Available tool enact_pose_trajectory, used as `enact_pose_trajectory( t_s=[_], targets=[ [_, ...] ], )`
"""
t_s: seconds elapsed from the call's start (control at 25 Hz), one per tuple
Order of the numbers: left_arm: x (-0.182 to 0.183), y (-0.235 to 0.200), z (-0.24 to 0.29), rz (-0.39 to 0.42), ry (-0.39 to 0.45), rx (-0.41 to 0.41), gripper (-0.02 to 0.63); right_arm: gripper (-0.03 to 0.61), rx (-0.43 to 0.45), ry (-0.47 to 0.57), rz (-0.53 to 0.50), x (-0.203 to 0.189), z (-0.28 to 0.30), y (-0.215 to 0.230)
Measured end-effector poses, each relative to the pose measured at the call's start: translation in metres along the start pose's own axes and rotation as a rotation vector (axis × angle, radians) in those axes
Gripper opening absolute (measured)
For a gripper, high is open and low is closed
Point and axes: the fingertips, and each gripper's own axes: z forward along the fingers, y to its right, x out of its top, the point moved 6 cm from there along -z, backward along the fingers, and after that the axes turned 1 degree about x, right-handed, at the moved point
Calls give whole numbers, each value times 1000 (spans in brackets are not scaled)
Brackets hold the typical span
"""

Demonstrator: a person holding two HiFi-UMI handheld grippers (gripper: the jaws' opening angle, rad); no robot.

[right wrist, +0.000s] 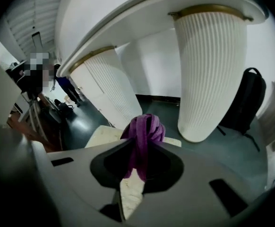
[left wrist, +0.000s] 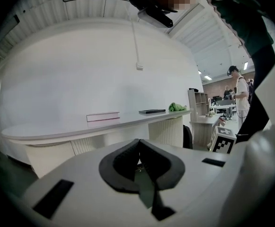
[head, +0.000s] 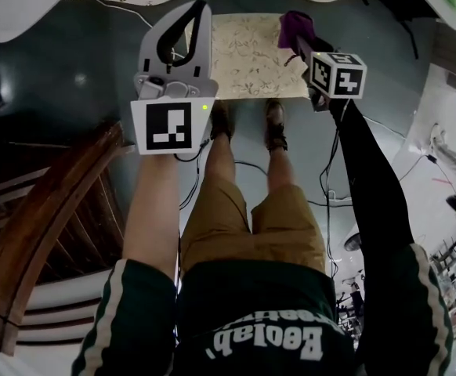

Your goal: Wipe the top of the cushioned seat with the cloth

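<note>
Person's shorts (head: 251, 225) closest, feet at the seat's (head: 247, 61) near edge. Left gripper (head: 199, 10) jaws pressed together, nothing between them, overlapping the seat's left edge in the head view. Right gripper (head: 301, 47) clamped on the bunched purple cloth (head: 296, 27) at the seat's far right corner; contact with the seat unclear.

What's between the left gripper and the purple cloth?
In the head view, only the top of the cushioned seat shows between the left gripper and the purple cloth clamped in the right gripper.
</note>
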Motion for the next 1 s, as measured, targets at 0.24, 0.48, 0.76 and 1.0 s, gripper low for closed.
enact_pose_trajectory(
  t_s=[0.24, 0.48, 0.76, 1.0],
  targets=[
    [-7, -30, -24, 2, -11, 49, 15, 58, 167, 13, -29, 0, 25, -97],
    [-13, -64, -45, -9, -16, 98, 15, 58, 257, -47, -36, -10, 52, -181],
    [-23, -91, -66, -11, -29, 118, 15, 58, 291, -168, -42, -44, 100, -233],
    [-30, -102, -73, -23, -34, 123, 15, 58, 218, -274, -85, -62, 120, -229]
  ],
)
